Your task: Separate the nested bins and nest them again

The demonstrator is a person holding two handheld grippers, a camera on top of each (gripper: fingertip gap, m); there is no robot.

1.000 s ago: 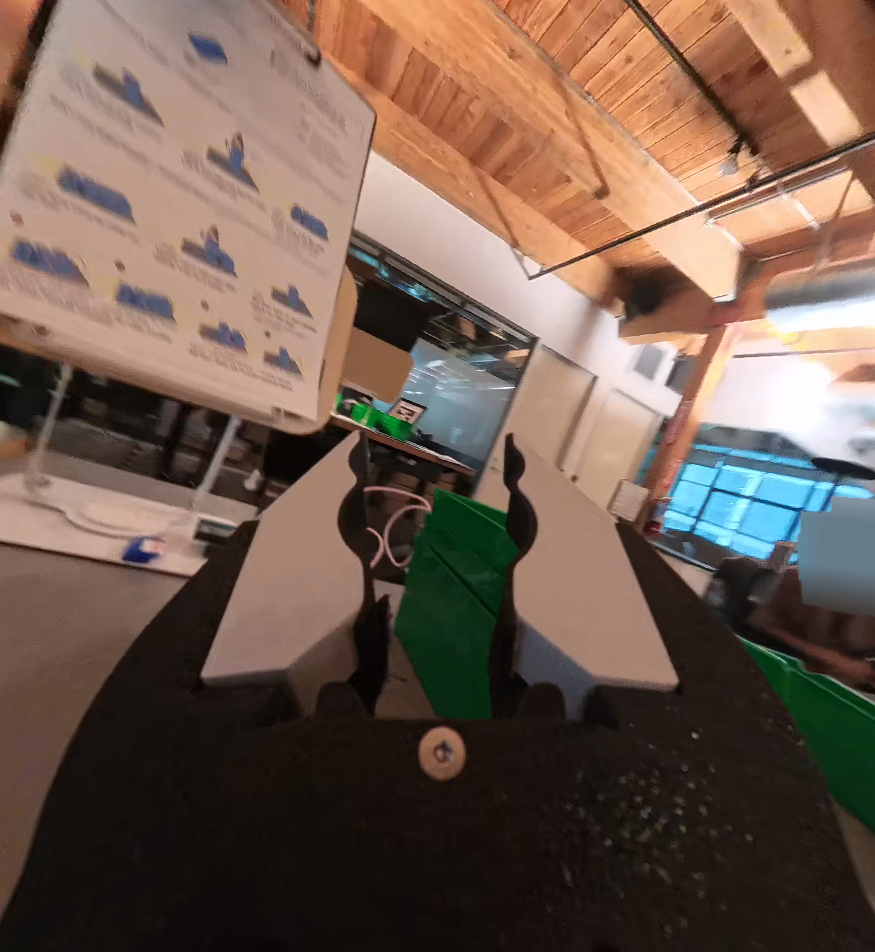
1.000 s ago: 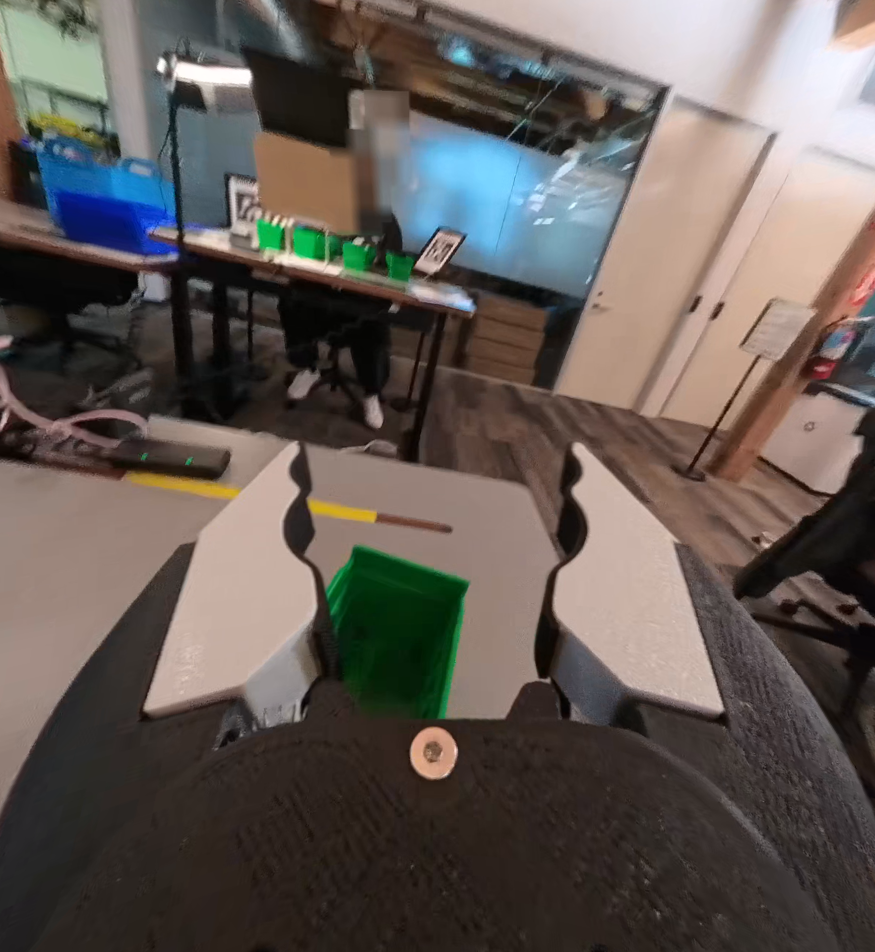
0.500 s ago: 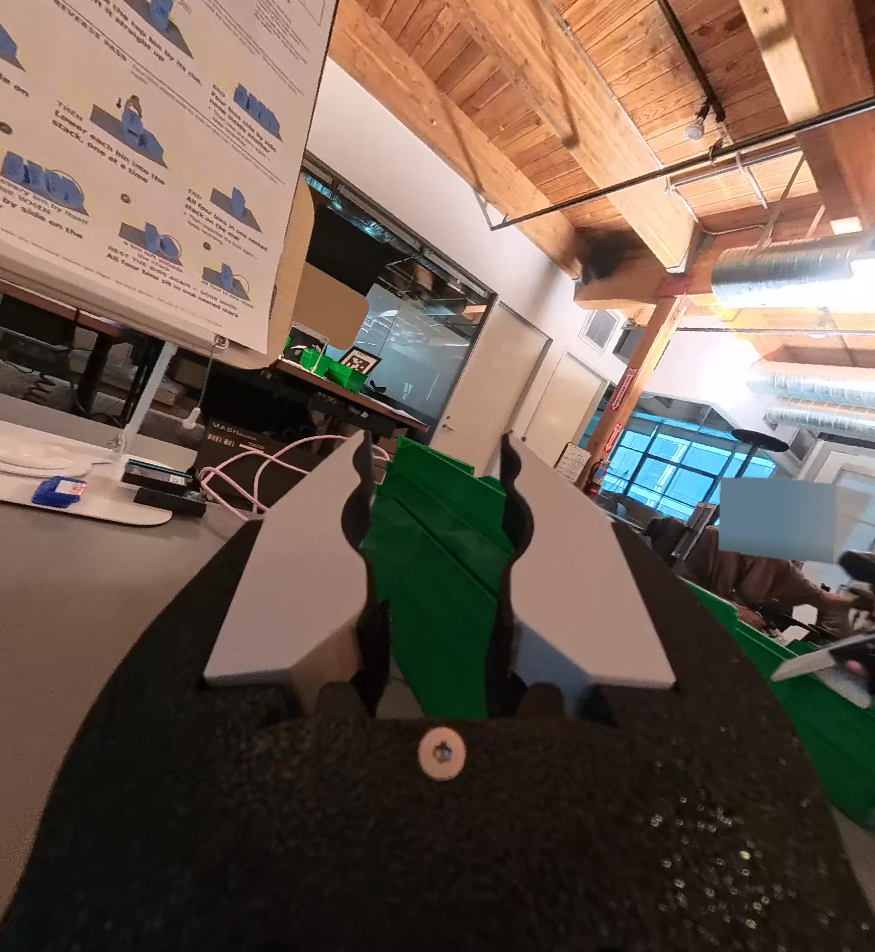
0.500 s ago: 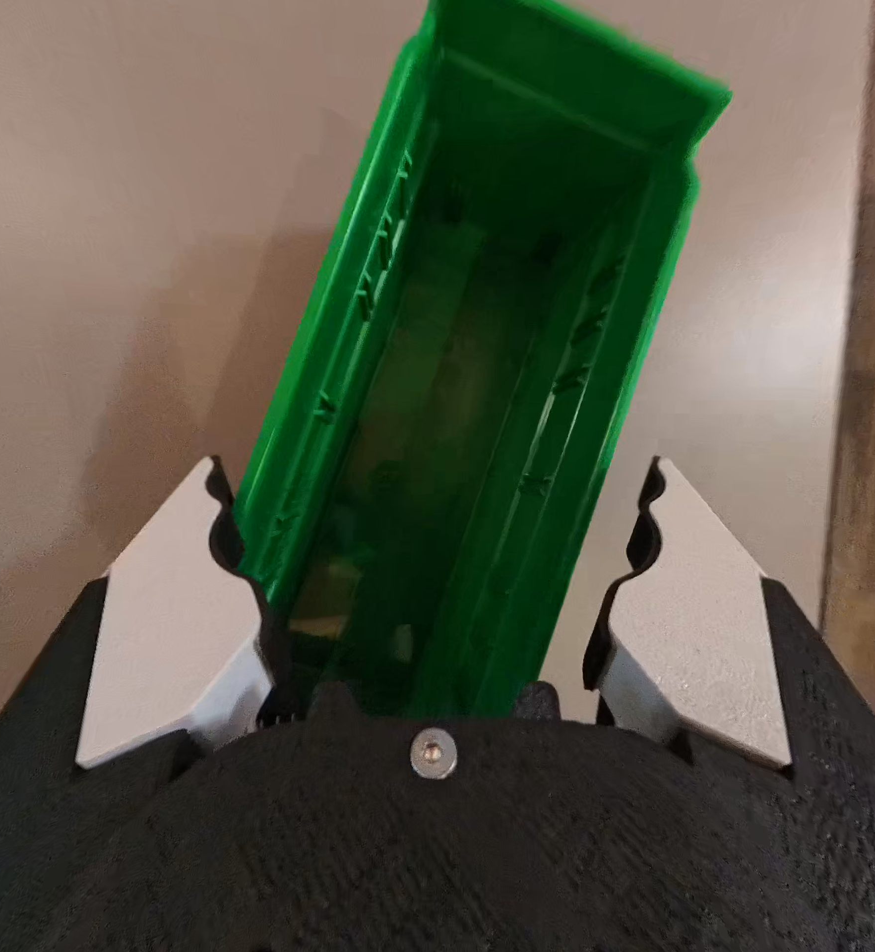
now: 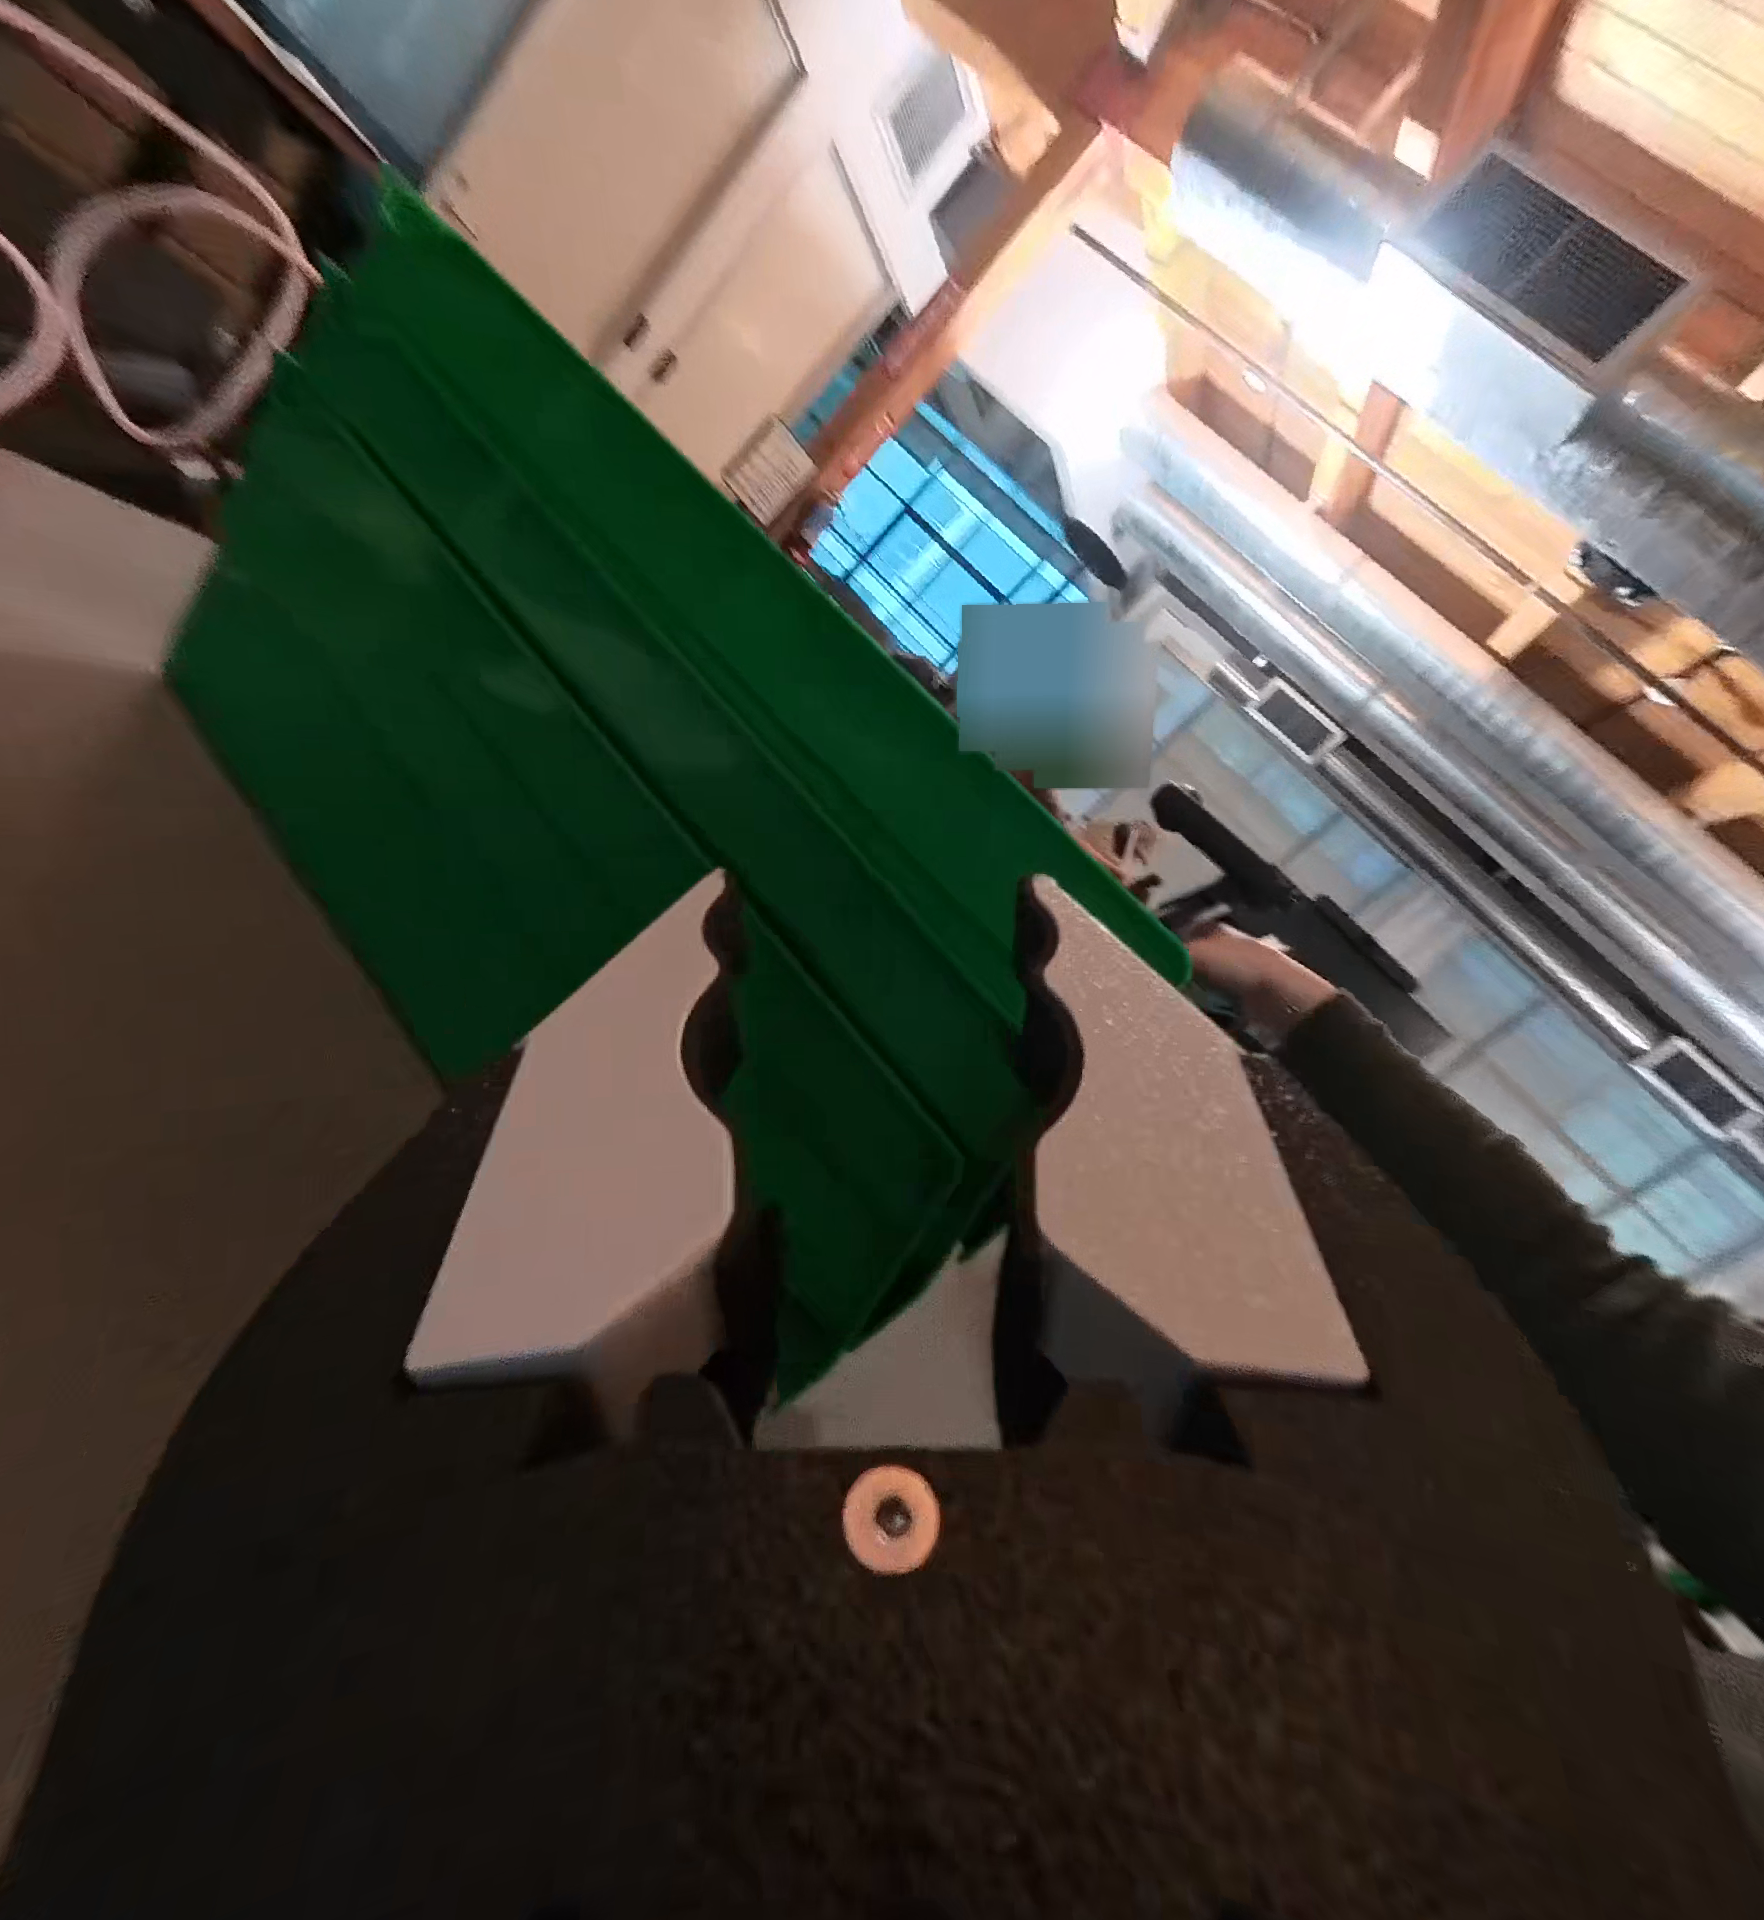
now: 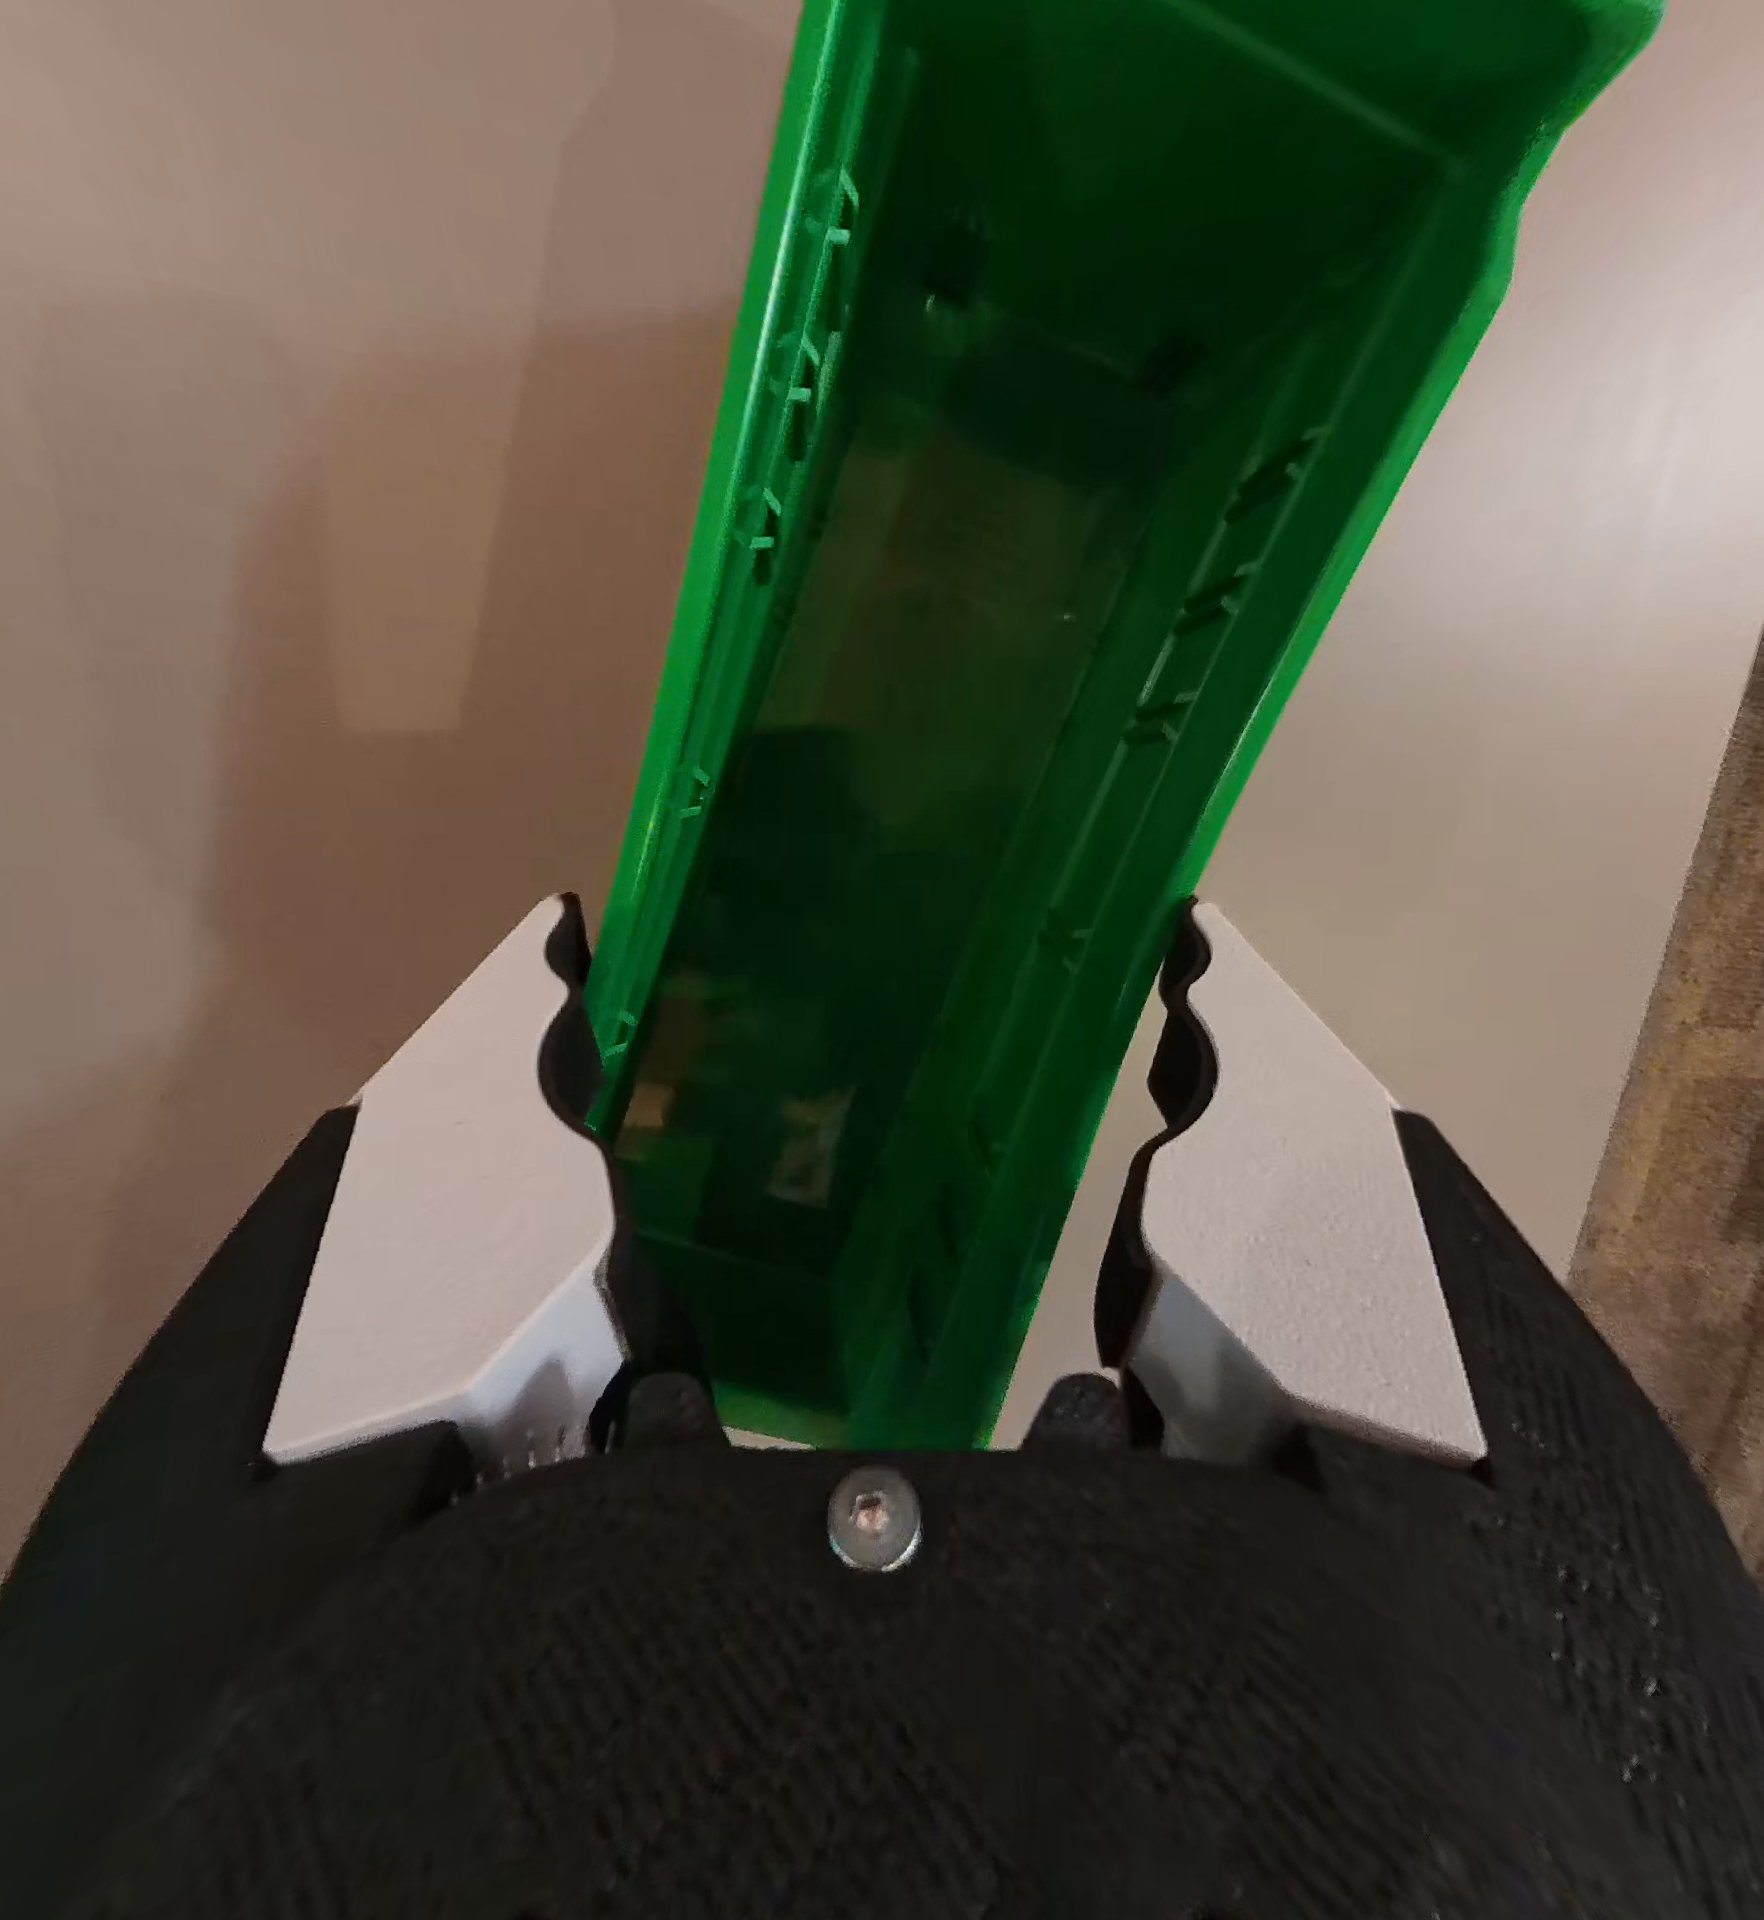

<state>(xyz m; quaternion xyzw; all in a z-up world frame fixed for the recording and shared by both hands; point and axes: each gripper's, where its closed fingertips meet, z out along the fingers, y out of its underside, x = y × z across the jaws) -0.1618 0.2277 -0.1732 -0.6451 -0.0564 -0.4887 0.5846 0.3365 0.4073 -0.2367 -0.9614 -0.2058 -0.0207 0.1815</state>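
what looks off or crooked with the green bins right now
The green bin between the right tool fingers lies skewed, leaning right, with a gap at the right finger. The left tool grips its bin at a corner. No visible damage.

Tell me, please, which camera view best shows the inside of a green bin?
The right wrist view: it looks straight down into the open green bin, showing floor, ribbed walls and rim, between the fingers of the right gripper. The left wrist view shows only stepped green outer walls, tilted, between the fingers of the left gripper, and no interior.
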